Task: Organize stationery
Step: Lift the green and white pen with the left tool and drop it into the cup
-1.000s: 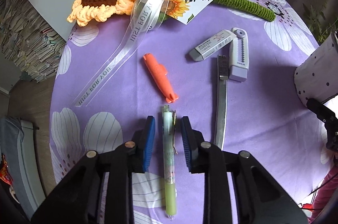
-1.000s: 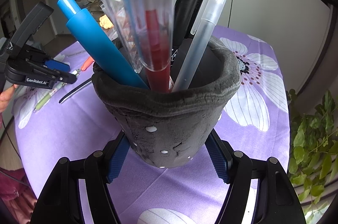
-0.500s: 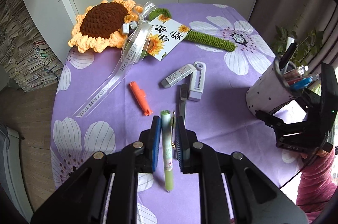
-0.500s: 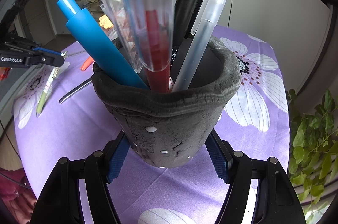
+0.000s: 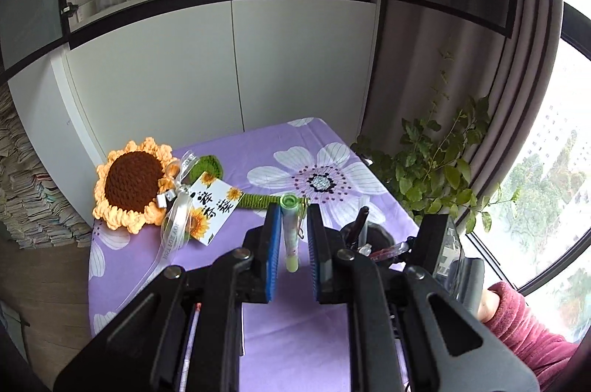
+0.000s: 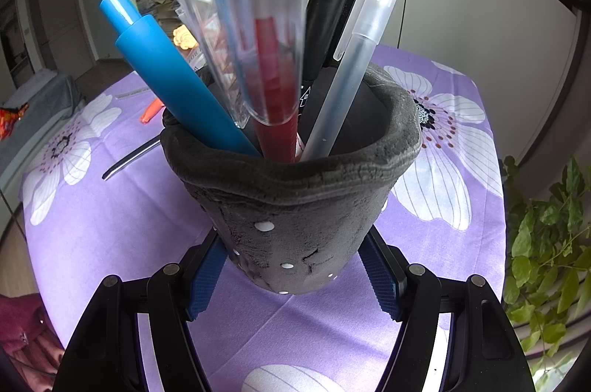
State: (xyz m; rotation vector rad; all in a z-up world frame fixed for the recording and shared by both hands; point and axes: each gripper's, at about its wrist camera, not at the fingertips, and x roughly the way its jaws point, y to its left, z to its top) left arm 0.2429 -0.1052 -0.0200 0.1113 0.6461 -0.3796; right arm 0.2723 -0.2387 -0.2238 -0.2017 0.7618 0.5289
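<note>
Purple flower-print tablecloth [image 5: 295, 336] lay below. Left gripper [image 5: 291, 244] pinched slim pale-green pen [image 5: 290, 237] aloft; right gripper [image 6: 291, 273] clamped grey felt pen holder [image 6: 295, 207] standing on cloth.

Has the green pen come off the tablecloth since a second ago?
Yes. The green pen, clamped in the left hand-held gripper, has risen off the purple tablecloth and now hangs above it, nearer the pen holder.

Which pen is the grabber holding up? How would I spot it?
Find the purple flowered tablecloth. Above it, the left gripper pinches a slim pale-green pen with a floral barrel. Unlike the pens standing in the grey felt pot, it is lifted in the air.
</note>
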